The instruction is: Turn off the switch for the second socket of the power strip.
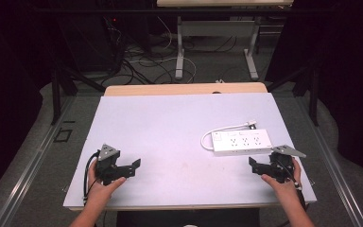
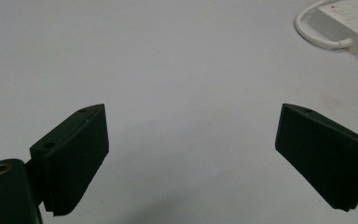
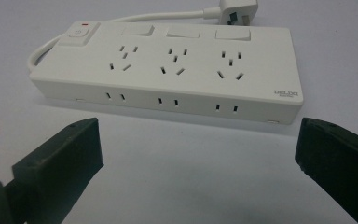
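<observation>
A white power strip [image 1: 241, 143] lies flat on the right half of the pale table [image 1: 170, 127], its cable looping round its left end to a plug [image 1: 251, 125] behind it. In the right gripper view the power strip [image 3: 168, 70] shows three socket groups, three rocker switches and a main button, just beyond my open right gripper [image 3: 198, 140]. My right gripper [image 1: 255, 165] rests near the front right, a little nearer to me than the strip. My left gripper [image 1: 133, 166] sits at the front left, open over bare table [image 2: 191, 130], with a corner of the strip [image 2: 349, 18] far off.
A wooden strip [image 1: 184, 89] borders the table's far edge. Beyond it stand metal desk legs [image 1: 179, 52] among loose cables on the floor. Dark curtains close in both sides. A person's hands hold both grippers from the near edge.
</observation>
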`<state>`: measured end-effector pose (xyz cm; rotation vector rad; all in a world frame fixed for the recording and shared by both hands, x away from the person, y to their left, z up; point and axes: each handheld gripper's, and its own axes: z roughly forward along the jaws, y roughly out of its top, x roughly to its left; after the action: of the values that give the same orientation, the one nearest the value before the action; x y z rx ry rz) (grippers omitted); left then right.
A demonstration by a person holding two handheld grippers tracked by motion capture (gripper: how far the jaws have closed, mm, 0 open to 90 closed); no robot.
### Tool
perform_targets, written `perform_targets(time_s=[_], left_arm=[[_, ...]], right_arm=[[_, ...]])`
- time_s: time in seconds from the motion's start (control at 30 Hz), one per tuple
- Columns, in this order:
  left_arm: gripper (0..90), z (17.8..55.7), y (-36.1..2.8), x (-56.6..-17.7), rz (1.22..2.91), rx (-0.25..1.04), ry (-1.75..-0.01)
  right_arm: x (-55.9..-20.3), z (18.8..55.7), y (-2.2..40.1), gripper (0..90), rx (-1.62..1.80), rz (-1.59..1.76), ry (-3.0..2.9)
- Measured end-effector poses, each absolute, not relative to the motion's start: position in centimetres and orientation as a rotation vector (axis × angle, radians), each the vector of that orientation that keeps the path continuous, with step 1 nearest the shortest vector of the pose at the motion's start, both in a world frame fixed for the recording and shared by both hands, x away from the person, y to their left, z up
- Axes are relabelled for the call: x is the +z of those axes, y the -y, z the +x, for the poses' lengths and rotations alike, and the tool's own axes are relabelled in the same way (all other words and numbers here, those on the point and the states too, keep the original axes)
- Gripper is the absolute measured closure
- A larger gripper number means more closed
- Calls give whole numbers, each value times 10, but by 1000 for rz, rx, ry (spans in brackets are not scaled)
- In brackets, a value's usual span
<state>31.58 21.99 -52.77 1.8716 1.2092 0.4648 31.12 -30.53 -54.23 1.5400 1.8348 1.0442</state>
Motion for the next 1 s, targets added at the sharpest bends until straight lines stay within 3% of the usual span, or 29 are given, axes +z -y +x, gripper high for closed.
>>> perform_targets(time_s=[1.0], left_arm=[[95,316,-219,-528,1885,473,-1202]], right_arm=[[-553,313,294,4,1028,1516,-1895]])
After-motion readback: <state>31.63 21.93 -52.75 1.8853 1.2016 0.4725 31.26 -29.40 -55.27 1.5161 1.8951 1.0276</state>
